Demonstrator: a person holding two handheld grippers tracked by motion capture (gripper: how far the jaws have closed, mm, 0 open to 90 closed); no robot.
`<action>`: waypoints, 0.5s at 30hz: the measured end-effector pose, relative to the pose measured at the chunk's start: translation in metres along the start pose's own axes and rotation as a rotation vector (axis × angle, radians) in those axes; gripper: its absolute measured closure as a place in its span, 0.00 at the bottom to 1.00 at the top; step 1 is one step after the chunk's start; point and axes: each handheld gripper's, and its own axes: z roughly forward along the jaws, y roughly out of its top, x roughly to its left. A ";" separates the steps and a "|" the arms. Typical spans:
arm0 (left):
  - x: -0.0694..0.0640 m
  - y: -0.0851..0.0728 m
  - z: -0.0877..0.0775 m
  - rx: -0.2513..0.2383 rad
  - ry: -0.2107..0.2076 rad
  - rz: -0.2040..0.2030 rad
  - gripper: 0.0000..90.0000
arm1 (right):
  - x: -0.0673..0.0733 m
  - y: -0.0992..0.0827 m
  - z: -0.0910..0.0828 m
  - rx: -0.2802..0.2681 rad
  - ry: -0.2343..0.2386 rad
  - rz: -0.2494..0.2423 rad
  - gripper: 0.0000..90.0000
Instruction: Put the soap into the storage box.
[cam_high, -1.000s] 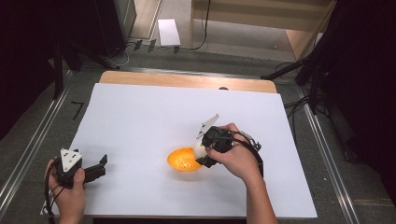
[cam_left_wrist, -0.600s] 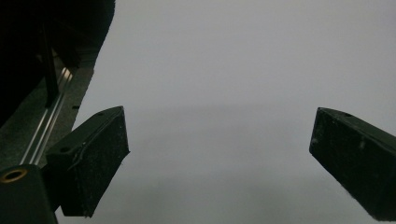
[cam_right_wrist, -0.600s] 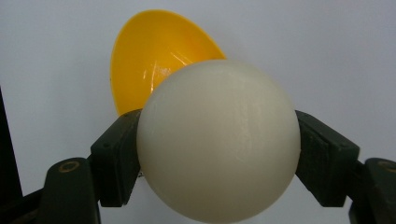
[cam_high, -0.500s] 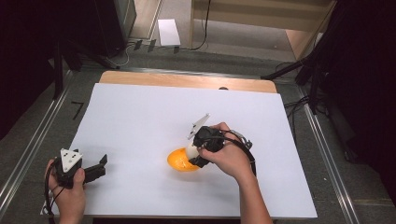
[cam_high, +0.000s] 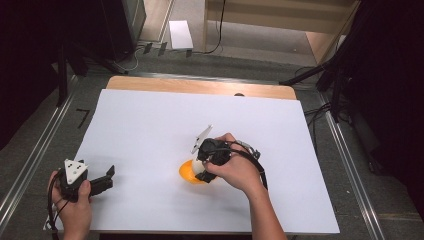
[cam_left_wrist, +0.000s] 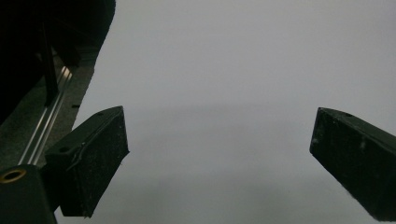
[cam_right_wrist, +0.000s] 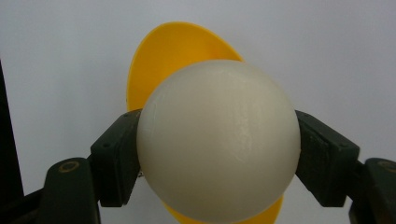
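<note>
A cream-white ball (cam_right_wrist: 218, 140) sits clamped between the two black jaws of my right gripper (cam_right_wrist: 218, 154), which is shut on it. Right behind and under the ball lies a shallow orange bowl (cam_right_wrist: 177, 60). From above, the right gripper (cam_high: 199, 169) points down over that orange bowl (cam_high: 187, 172) near the middle of the white table sheet (cam_high: 150, 125), with the white ball (cam_high: 198, 167) partly hidden by the hand. My left gripper (cam_high: 111, 176) rests low at the front left, jaws wide apart; its own view shows the left gripper (cam_left_wrist: 219, 154) open over bare sheet.
A wooden table edge (cam_high: 200, 86) runs along the back of the sheet. Metal rails (cam_high: 30, 165) flank the table on both sides, and dark stands and cables (cam_high: 320, 107) crowd the floor beyond the right edge.
My right hand has carried the white ball a little leftward and down, from the bowl's right rim to over the bowl. The left gripper has stayed put.
</note>
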 end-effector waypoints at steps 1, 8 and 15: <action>0.000 0.000 0.000 0.001 0.000 0.001 0.05 | 0.000 0.000 0.001 0.003 -0.003 -0.001 0.28; 0.000 0.000 0.000 0.002 0.000 0.003 0.05 | -0.001 0.000 0.004 0.003 0.015 0.002 0.28; 0.000 0.000 0.000 0.000 -0.001 0.004 0.05 | 0.000 -0.003 0.005 -0.009 0.031 0.016 0.28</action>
